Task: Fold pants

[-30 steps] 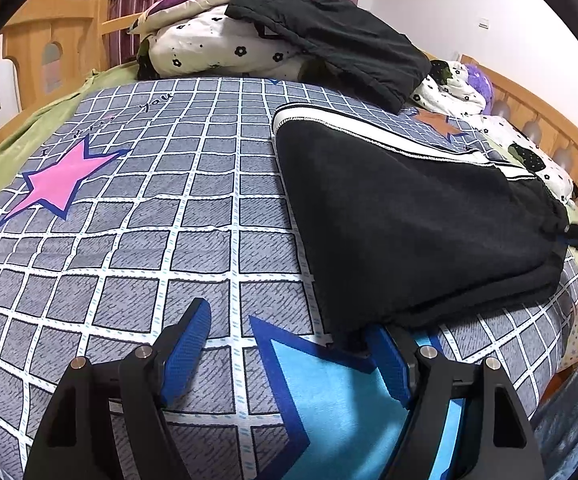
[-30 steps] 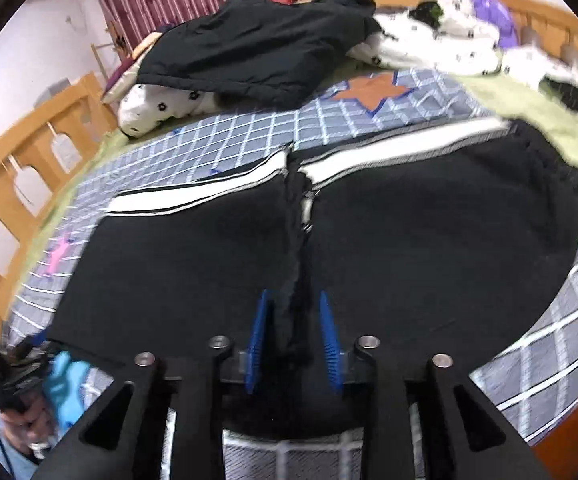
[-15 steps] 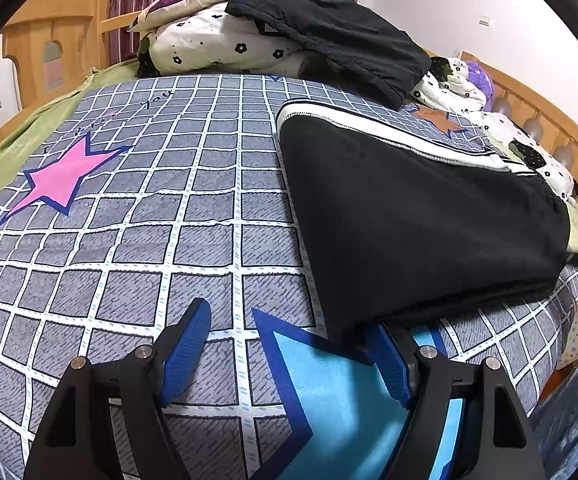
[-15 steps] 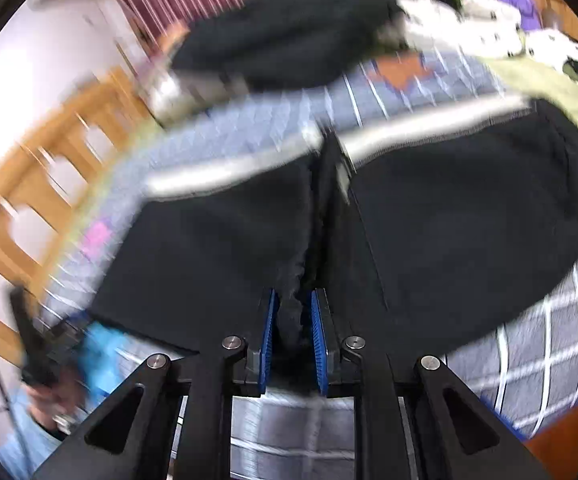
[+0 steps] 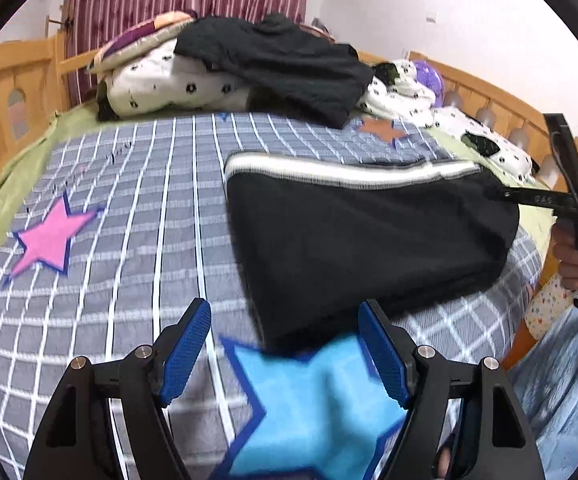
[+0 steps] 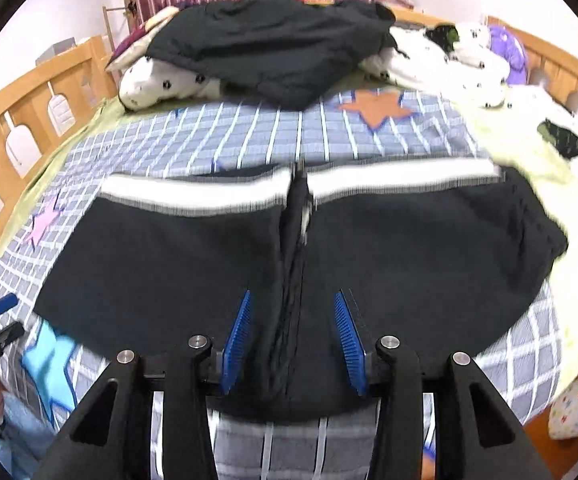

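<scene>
Black pants (image 5: 361,240) with a white side stripe lie folded flat on the grey checked bedspread (image 5: 137,240). In the right wrist view the pants (image 6: 169,264) fill the middle, with a bunched crease running toward me. My left gripper (image 5: 285,348) is open and empty, just off the pants' near corner, above a blue star print. My right gripper (image 6: 293,340) is open, its blue pads either side of the crease without gripping it. It also shows in the left wrist view (image 5: 505,194) at the pants' right edge.
A pile of pillows and a black garment (image 5: 273,64) sits at the head of the bed. White patterned bedding (image 6: 449,60) lies at the far right. Wooden bed rails (image 6: 29,120) run along both sides. The bed's edge is near me.
My right gripper has opened and let go of the pants' crease it was pinching. My left gripper has lifted and drawn back a little from the pants' corner.
</scene>
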The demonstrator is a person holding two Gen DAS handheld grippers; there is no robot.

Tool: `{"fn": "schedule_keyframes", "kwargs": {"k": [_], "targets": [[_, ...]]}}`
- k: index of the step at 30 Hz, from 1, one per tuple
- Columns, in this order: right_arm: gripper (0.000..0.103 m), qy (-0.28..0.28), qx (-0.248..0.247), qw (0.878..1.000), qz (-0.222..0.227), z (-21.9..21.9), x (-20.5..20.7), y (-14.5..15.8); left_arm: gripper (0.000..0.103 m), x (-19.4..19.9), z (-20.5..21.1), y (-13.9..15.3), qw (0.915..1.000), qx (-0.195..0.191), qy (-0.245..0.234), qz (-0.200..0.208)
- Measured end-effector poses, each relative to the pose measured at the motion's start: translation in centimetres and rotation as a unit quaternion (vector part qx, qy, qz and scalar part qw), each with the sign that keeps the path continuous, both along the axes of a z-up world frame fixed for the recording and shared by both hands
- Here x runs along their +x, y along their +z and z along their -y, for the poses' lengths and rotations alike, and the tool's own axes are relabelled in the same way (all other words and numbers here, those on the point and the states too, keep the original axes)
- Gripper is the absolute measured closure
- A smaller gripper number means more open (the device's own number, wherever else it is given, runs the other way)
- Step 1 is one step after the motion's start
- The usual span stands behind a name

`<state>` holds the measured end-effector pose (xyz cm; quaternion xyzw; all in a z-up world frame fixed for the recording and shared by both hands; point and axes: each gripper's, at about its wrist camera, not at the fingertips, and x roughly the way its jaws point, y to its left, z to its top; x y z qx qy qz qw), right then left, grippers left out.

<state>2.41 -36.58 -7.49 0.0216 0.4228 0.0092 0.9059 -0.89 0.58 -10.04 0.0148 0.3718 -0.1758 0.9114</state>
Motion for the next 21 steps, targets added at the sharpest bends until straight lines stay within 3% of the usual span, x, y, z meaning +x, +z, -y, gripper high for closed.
{"fn": "schedule_keyframes", "kwargs": {"k": [2, 5, 8, 11, 14, 16, 17, 18, 21], "targets": [[0.042, 0.012, -0.008, 1.0, 0.011, -0.3, 2.3, 0.0, 0.028, 2.1, 0.4, 0.1, 0.9994, -0.003, 0.032, -0.011], [0.042, 0.021, -0.004, 1.0, -0.005, -0.4, 6.8, -1.8, 0.029, 4.7, 0.6, -1.5, 0.9974, -0.017, 0.056, -0.042], [0.042, 0.024, 0.049, 0.997, -0.045, 0.7, 10.4, -4.8, 0.027, 6.1, 1.3, -5.7, 0.9936, 0.019, 0.049, -0.1], [0.042, 0.041, 0.093, 0.989, -0.106, 1.2, 13.0, -7.9, 0.025, 5.5, 0.9, -6.5, 0.9955, 0.003, 0.048, -0.082], [0.084, 0.085, 0.076, 0.991, -0.068, 0.4, 13.4, -6.8, 0.023, 6.2, 0.6, -6.2, 0.9943, -0.01, 0.045, -0.097], [0.086, 0.088, 0.115, 0.989, 0.003, 1.7, 12.6, -4.7, 0.023, 6.5, 0.6, -6.2, 0.9939, -0.014, 0.044, -0.1], [0.086, 0.088, 0.133, 0.987, 0.016, 2.1, 12.5, -4.3, 0.023, 6.5, 0.8, -6.2, 0.9939, -0.013, 0.045, -0.1], [0.086, 0.085, 0.131, 0.988, 0.011, 2.3, 12.7, -4.4, 0.023, 6.5, 1.2, -6.1, 0.9941, -0.006, 0.045, -0.098], [0.077, 0.097, 0.032, 0.993, -0.054, 0.5, 14.1, -8.1, 0.024, 6.6, 1.9, -5.4, 0.9954, 0.002, 0.045, -0.085]]}}
